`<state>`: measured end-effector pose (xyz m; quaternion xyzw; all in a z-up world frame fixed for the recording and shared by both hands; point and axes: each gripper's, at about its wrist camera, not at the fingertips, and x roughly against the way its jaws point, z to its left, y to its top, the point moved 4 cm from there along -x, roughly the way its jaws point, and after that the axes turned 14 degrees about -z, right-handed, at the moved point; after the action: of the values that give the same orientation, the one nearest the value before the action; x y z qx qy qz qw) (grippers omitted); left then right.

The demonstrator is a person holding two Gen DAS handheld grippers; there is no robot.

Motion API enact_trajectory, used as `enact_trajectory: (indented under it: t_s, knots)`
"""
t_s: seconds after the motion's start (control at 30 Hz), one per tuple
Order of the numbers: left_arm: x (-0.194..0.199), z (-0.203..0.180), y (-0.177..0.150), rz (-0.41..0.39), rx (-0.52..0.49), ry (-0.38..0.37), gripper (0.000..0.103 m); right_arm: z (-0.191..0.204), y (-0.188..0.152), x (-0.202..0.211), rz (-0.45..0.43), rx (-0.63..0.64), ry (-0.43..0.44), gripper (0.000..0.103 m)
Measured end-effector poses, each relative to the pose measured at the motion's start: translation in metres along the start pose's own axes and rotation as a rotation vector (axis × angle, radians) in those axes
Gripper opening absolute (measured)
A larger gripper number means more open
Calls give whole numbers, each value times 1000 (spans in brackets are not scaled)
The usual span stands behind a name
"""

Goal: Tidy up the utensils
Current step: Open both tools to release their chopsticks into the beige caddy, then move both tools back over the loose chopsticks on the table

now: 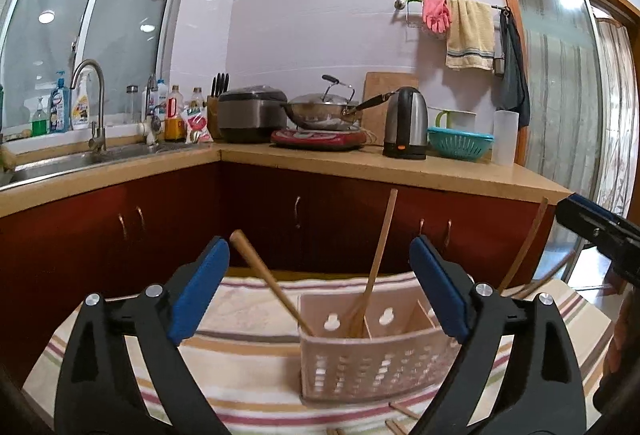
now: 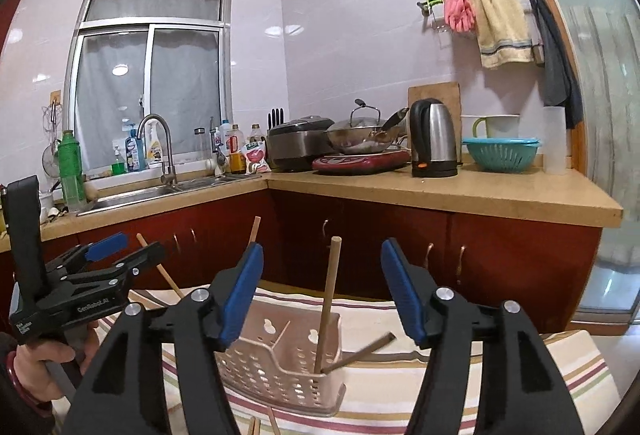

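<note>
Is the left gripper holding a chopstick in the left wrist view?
No: the left gripper stands open, and the chopsticks lean in the basket, untouched.

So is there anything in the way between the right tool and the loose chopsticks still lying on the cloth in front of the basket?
Nothing visible blocks them. The right tool is open and empty above the basket; the loose chopsticks lie on the striped cloth just in front of it, partly cut off by the frame's bottom edge.

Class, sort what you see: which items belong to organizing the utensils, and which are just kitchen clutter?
Belongs to the job:
perforated holder
wooden sticks in holder
loose sticks on cloth

Just lying about:
kettle
wok
teal colander
rice cooker
</note>
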<state>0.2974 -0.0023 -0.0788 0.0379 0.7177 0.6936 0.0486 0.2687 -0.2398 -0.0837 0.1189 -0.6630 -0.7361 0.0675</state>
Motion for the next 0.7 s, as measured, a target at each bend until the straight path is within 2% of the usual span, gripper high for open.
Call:
enact_trajectory:
  t_s: [0.3,0.5,0.7]
  knots:
    - [51,8,-20,47,-28,43,90,6,-11,47,35,4,-18,61]
    - [94,11,-53,122,-11,63,90,10,-49,86,115,-17,-31,61]
    - [128,10,-86,204,-12,72,90,19,-96,123,222,-13,-27,53]
